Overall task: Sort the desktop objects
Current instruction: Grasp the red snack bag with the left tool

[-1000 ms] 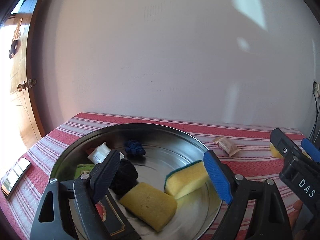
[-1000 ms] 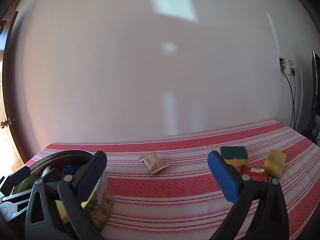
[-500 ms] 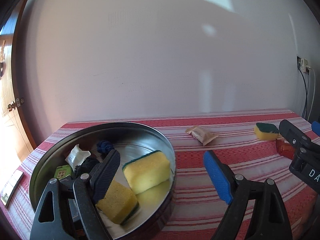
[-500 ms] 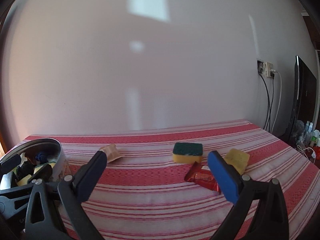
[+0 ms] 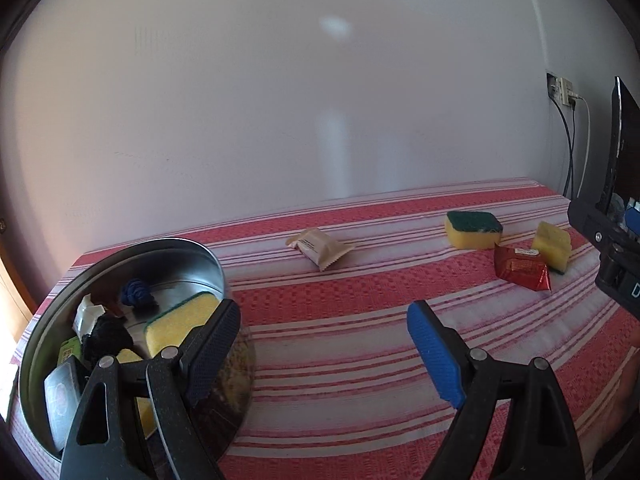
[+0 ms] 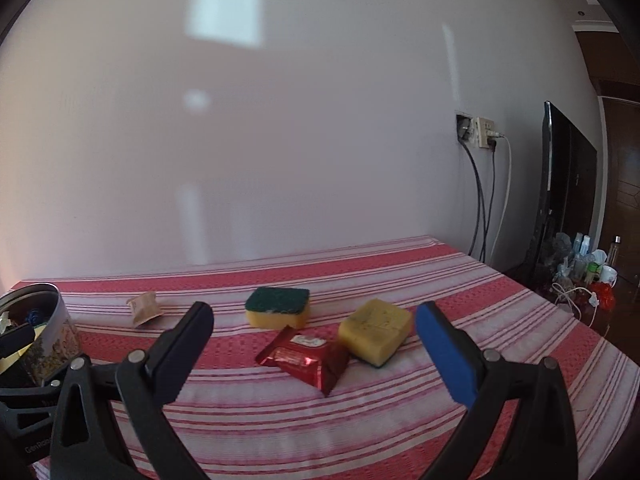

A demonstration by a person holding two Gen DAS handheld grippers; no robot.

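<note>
Only "GenRo", cut off, reads on the left gripper [image 6: 24, 432] body; packet print is illegible.

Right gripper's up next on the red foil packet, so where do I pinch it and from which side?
Judging by its pose, grip the red foil packet across its puffy middle, coming down from above and the near side with the open right gripper. It lies flat on the striped cloth, and its far corner touches the tilted yellow sponge, so keep the jaws clear of that side.
</note>
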